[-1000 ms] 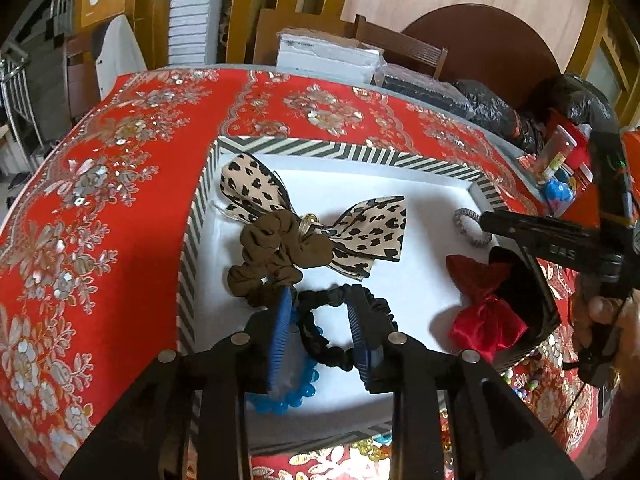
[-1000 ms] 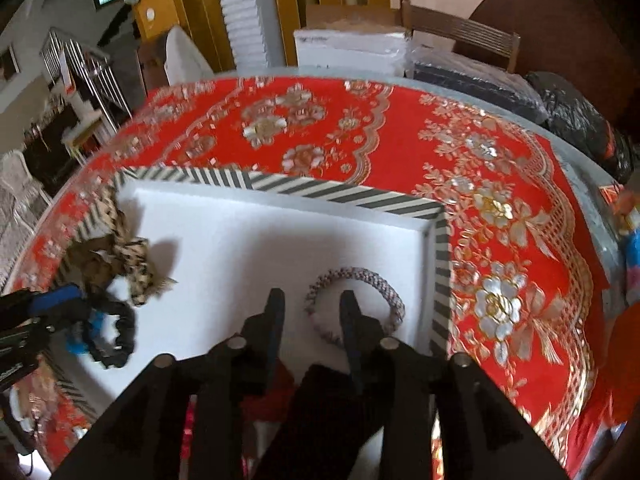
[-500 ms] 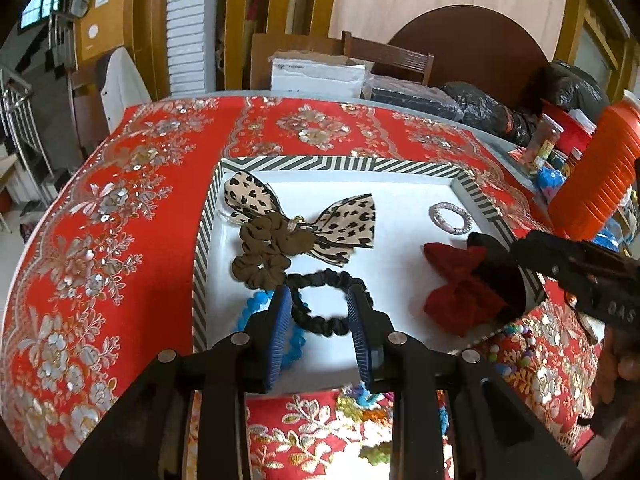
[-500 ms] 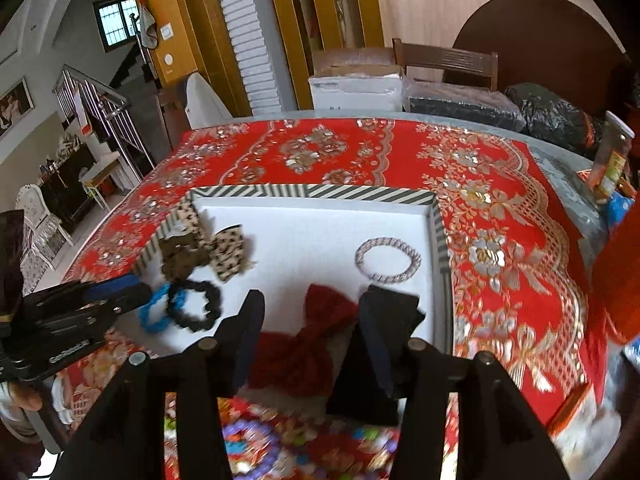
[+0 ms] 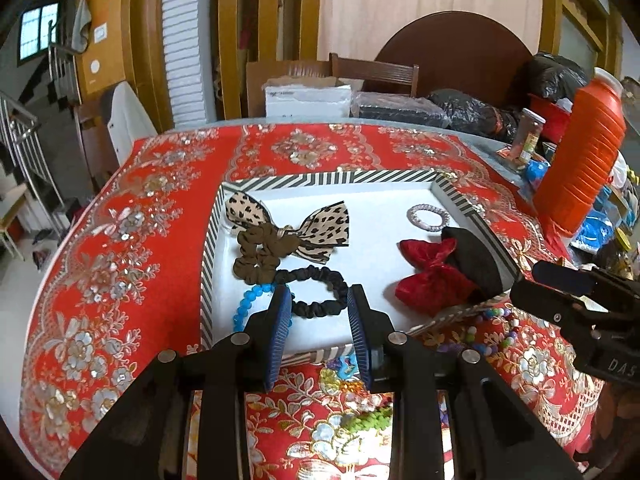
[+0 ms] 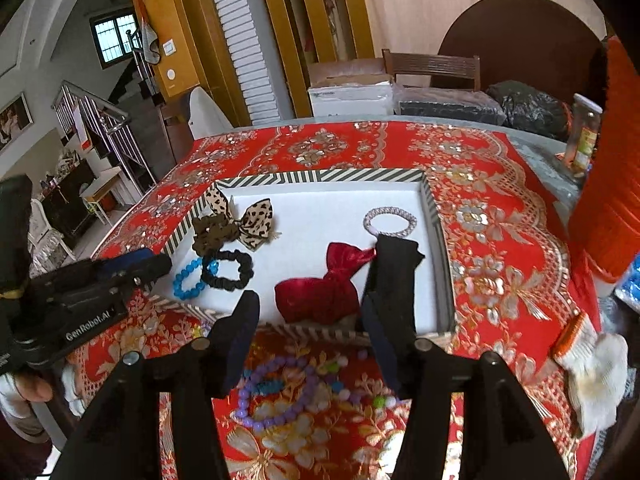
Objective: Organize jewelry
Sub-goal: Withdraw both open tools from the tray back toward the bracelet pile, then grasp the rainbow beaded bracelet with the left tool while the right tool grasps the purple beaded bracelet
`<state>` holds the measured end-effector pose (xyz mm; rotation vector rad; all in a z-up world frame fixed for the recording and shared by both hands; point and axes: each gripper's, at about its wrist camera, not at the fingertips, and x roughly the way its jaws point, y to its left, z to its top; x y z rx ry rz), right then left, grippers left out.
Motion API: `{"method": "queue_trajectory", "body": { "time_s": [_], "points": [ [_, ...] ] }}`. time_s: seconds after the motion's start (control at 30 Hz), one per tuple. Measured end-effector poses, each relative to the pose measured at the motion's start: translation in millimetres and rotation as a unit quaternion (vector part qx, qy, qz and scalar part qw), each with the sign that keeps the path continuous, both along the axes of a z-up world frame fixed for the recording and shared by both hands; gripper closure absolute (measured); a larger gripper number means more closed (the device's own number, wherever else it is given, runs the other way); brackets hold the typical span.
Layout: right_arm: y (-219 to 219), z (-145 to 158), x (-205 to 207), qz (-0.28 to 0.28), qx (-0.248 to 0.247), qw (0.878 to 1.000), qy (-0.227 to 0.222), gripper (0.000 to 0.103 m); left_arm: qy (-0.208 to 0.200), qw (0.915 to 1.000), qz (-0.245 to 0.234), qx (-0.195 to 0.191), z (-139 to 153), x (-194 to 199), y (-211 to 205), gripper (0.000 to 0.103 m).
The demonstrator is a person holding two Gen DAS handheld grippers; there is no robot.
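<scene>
Tray (image 6: 320, 175): striped rim, white floor, sat on red floral surface (image 6: 500, 240).
Inside tray: leopard bow (image 5: 320, 226) touching brown scrunchie (image 5: 260, 252); black scrunchie (image 5: 316, 290) beside blue bead bracelet (image 6: 188, 278); red bow (image 6: 320, 288) against black cloth piece (image 6: 394, 272); silver bracelet (image 6: 390, 221) at far right.
Outside tray: purple bead bracelet (image 6: 272, 396) on near surface.
Left tool (image 5: 318, 334): parted, nothing gripped, over near rim.
Right tool (image 6: 310, 334): spreading apart, held nothing.

black claw (image 5: 320, 322) arms, ribbed blue pads (image 5: 280, 320), silver screws, white lettering.
</scene>
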<state>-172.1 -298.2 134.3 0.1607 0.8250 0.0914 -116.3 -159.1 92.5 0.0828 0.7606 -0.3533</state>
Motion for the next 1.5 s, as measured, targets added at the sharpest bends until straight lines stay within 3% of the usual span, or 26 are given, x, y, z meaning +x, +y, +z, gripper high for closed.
{"method": "queue_trajectory", "body": {
  "time_s": [0.6,0.97,1.2,1.33,1.5],
  "points": [
    [3,16,-42,0.000,0.005,1.000,-0.025,0.046,-0.016,0.9998,-0.008,-0.001,13,-29,-7,0.076],
    [-7,-7,-48,0.003,0.007,1.000,0.005,0.047,0.058,0.9961,0.003,-0.067,0,-14,33,0.076],
    [5,-38,-40,0.029,0.004,0.999,0.045,0.068,0.105,0.9910,-0.016,-0.081,-25,-17,41,0.076],
    [19,-57,-31,0.040,-0.009,0.997,0.066,0.070,0.141,0.9855,-0.017,-0.093,-42,-13,43,0.076],
    [32,-77,-19,0.044,-0.058,0.994,0.084,0.070,0.178,0.9776,-0.010,-0.111,-60,-5,43,0.075]
  ]
}}
